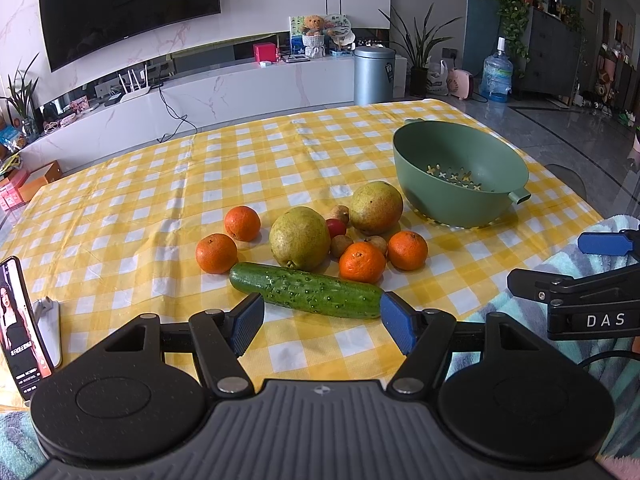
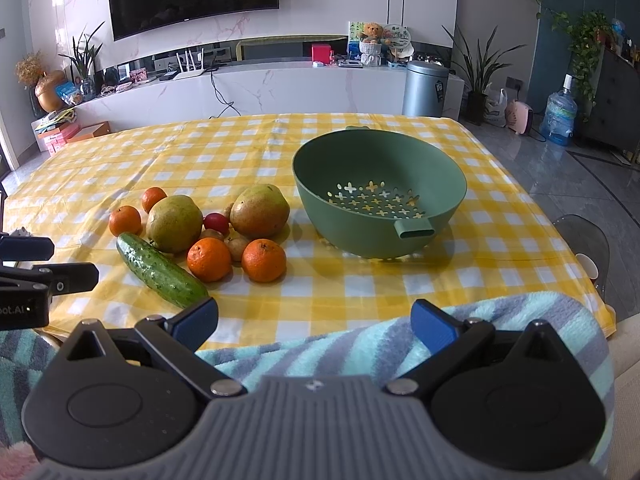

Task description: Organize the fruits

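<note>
- Phone on a stand, far left of the cucumber; lower corner cut off behind the left claw body.
- Left claw: jaws spread wide, nothing gripped. Cucumber lies on the worktop just beyond the blue pads; can't tell if the right pad touches its end.
- Four oranges: two left-behind the cucumber, two right-behind it.
- Two big pears behind the cucumber; a red fruit and small brown fruits wedged between them, partly hidden, kind unclear.
- Green colander bowl well right-behind the cucumber, holding nothing, near handle sticking out.
- Right claw: jaws wide, holding nothing, over a striped blanket at the worktop's near edge, right of the cucumber.
- In the left view the right claw is cut off by the frame edge.
</note>
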Demonstrator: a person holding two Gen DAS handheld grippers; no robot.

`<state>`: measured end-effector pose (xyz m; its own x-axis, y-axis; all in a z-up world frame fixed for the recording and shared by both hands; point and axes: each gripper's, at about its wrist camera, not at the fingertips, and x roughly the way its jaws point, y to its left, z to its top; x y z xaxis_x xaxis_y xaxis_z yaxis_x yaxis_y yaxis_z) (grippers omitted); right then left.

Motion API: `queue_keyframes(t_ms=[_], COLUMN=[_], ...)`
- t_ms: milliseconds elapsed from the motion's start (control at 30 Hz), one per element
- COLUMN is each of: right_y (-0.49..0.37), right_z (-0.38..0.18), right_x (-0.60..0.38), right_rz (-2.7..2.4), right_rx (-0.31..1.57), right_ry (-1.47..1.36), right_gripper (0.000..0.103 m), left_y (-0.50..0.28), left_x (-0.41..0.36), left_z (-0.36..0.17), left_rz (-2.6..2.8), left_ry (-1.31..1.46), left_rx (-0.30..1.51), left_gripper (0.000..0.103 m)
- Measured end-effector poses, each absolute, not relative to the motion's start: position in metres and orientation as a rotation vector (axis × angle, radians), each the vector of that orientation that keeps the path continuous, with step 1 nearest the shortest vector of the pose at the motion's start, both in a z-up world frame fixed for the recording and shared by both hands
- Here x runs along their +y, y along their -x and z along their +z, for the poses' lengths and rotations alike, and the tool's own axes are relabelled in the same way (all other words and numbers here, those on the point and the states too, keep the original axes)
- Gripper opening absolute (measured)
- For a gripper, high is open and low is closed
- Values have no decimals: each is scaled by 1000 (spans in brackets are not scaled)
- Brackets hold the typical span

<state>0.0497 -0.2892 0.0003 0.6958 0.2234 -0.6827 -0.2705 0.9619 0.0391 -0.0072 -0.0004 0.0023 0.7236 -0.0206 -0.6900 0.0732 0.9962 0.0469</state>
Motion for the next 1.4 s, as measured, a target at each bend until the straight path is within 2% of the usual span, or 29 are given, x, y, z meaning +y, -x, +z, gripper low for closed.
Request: queue_keyframes(t_ms=[900, 1067, 1400], right_y=[-62, -71, -116], right_z=[-5, -6, -13], right_x=[-284, -280, -268], right_rz=[291, 321, 367], right_rx=[780, 745, 800], right_ry=[47, 29, -104], right_gripper=[99, 99, 99], left_y=[3, -9, -47], left_x=[1, 4, 11], left_z=[4, 7, 0], left_rz=[-52, -68, -84], left_ry=[-64, -63, -62], left_rx=[767, 762, 798], left_gripper=[79, 79, 79])
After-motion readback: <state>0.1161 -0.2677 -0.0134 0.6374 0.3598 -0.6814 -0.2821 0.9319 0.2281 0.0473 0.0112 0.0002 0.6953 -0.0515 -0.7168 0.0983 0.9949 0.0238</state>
